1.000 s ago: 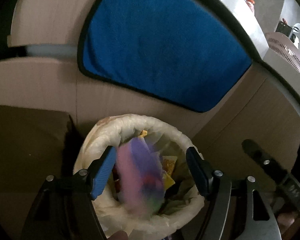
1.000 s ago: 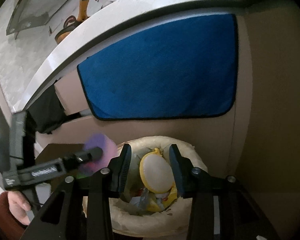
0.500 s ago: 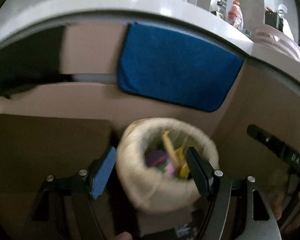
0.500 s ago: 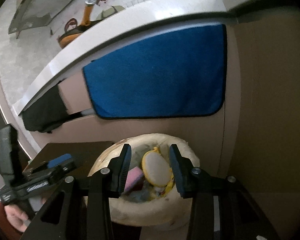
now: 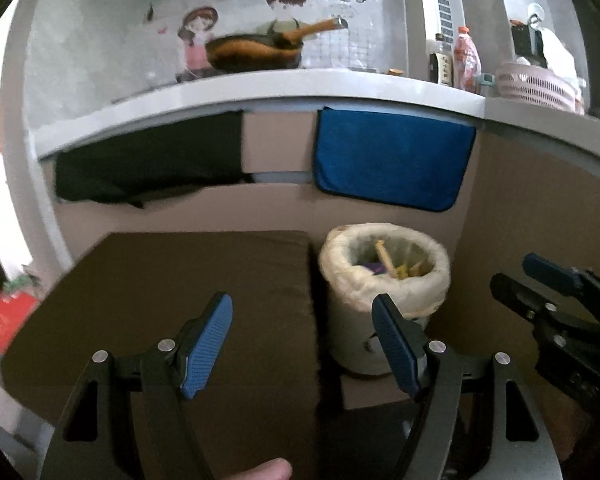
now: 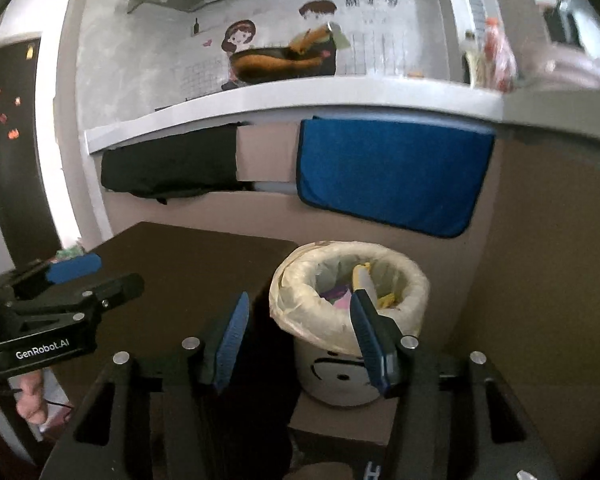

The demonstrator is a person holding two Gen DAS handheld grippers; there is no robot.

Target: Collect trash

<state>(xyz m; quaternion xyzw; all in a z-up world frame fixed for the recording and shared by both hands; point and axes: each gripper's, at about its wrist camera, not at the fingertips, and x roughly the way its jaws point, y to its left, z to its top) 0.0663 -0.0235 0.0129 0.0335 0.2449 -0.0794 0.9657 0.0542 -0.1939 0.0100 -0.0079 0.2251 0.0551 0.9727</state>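
The white trash bin (image 5: 352, 340) with a smiley face (image 6: 332, 376) has a cream bag liner and stands on the floor beside a dark brown table (image 5: 180, 272). Inside it lie a yellow-rimmed white piece (image 6: 362, 276), a pink and purple wrapper (image 6: 338, 298) and yellow scraps (image 5: 404, 270). My left gripper (image 5: 302, 304) is open and empty, back from the bin and over the table's edge. My right gripper (image 6: 300, 296) hovers in front of the bin, its jaws opening with nothing between them. Each gripper shows in the other's view: the right gripper (image 5: 516, 272) and the left gripper (image 6: 104, 276).
A blue towel (image 5: 392, 160) and a black cloth (image 5: 148, 160) hang from the white counter above. On the counter sit a wok (image 5: 252, 56), bottles (image 5: 466, 60) and a pink basket (image 5: 536, 84). A brown cabinet wall stands right of the bin. A person's hand (image 6: 32, 400) holds the left gripper.
Both grippers drew back and up from the bin. The purple-pink wrapper left the left gripper and the yellow-rimmed piece left the right; both lie in the bin. The right jaws widened.
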